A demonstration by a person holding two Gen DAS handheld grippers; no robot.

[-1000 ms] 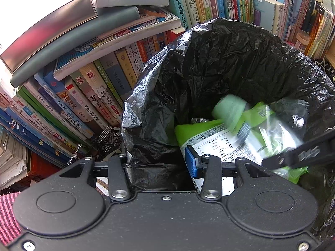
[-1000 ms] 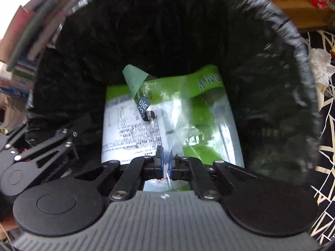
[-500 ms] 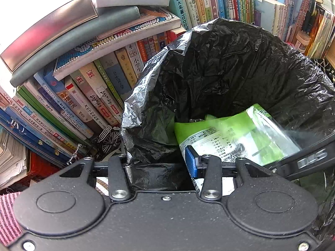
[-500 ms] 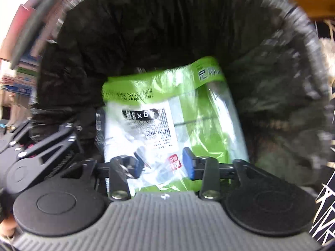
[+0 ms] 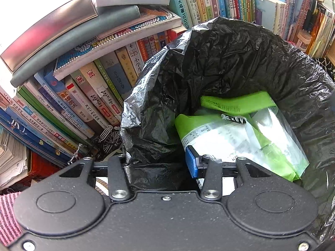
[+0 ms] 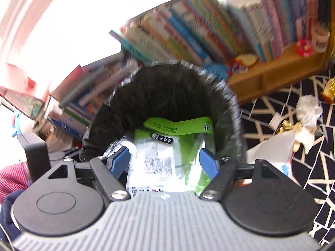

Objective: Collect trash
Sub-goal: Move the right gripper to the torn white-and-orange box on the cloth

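Observation:
A bin lined with a black bag (image 5: 230, 58) fills the left wrist view. My left gripper (image 5: 155, 165) is shut on the bag's near rim, which is folded between its fingers. Green and clear plastic wrappers (image 5: 240, 138) lie loose inside the bin. In the blurred right wrist view my right gripper (image 6: 165, 162) hovers above the bin's black bag (image 6: 167, 87). Its jaws are opening wide, and the blue pads (image 6: 209, 163) press on nothing. The green wrapper (image 6: 167, 146) shows between them, lower down in the bin.
Rows of books (image 5: 83, 96) and a wooden shelf (image 6: 272, 73) stand close behind the bin. To the right, crumpled tissue (image 6: 307, 108), white paper (image 6: 272, 150) and gold wrappers lie on a black patterned cloth (image 6: 314, 177). A small wire bicycle (image 5: 108, 138) sits left of the bin.
My right gripper let go of the clear wrapper, which dropped onto the green pack. Its jaws spread, and it rose back out of the bin. The left gripper kept still.

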